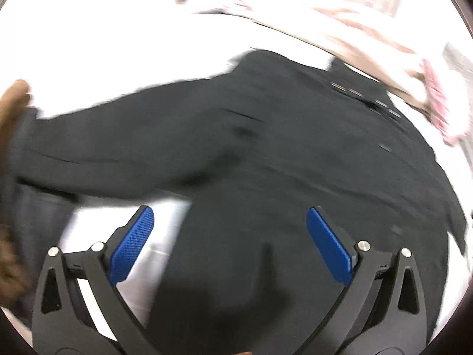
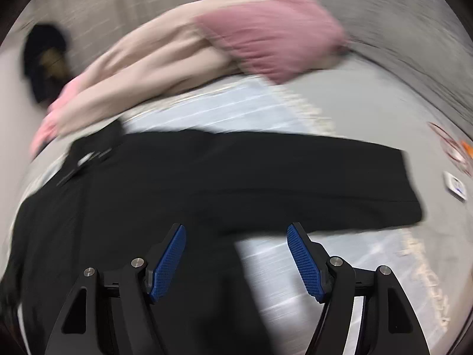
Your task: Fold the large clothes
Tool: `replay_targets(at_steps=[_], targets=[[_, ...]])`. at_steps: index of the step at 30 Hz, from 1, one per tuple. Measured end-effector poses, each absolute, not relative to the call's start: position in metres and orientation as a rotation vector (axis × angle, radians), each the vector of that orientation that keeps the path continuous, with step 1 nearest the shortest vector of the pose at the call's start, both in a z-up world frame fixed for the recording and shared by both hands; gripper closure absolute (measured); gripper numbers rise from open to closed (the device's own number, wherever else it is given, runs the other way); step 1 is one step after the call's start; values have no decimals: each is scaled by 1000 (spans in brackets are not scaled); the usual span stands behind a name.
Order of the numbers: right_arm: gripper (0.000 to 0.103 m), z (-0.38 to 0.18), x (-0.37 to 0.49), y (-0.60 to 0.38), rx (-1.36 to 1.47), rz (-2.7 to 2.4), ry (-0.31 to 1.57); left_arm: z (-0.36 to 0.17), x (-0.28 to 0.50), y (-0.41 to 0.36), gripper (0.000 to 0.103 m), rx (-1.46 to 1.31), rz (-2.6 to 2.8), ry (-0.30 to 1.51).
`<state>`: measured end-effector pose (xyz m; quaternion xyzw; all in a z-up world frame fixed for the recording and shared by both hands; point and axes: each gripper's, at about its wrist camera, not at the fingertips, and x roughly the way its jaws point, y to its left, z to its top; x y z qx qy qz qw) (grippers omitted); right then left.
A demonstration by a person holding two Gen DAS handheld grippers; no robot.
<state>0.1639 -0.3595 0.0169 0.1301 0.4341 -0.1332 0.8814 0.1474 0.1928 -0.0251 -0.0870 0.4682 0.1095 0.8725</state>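
Observation:
A large black garment (image 1: 266,153) lies spread on a pale surface, one sleeve stretching to the left in the left wrist view. My left gripper (image 1: 230,216) hangs above its body, jaws wide open, nothing between the blue pads (image 1: 133,245). In the right wrist view the same black garment (image 2: 207,177) lies flat with a long sleeve reaching right. My right gripper (image 2: 236,233) is above the sleeve's lower edge, open, with only cloth and bed surface seen beneath the gap. Both views are blurred by motion.
A beige and pink garment (image 2: 207,47) lies bunched behind the black one, also visible as the pale pink heap (image 1: 369,44). A dark object (image 2: 44,62) sits at the far left. A small white card (image 2: 455,189) and an orange-red item (image 2: 455,148) lie at the right edge.

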Motion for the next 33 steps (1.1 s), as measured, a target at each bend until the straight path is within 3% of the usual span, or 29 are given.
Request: replay_targets(at_steps=[5, 10, 13, 15, 16, 18, 19, 22, 28, 33], targets=[[31, 7, 166, -290, 257, -143, 883, -30, 140, 287, 0, -350, 457, 972], [31, -19, 170, -243, 249, -69, 955, -63, 140, 332, 1, -509, 573, 978], [31, -34, 171, -240, 257, -65, 980, -75, 144, 346, 12, -596, 573, 897], [31, -43, 173, -242, 275, -77, 1008, -74, 147, 351, 39, -635, 595, 823], [31, -49, 175, -245, 284, -90, 1024, -76, 151, 358, 46, -655, 618, 802], [31, -58, 177, -252, 298, -106, 1044, -77, 161, 365, 88, -669, 662, 788], [31, -62, 179, -254, 303, -109, 1054, -75, 167, 368, 92, -668, 678, 787], [31, -66, 178, -258, 293, -119, 1058, -40, 173, 367, 93, -626, 610, 682], [31, -61, 179, -246, 268, -116, 1060, 63, 156, 339, 93, -430, 399, 231], [31, -41, 198, -186, 155, 23, 1025, 64, 165, 360, 93, -450, 348, 143]])
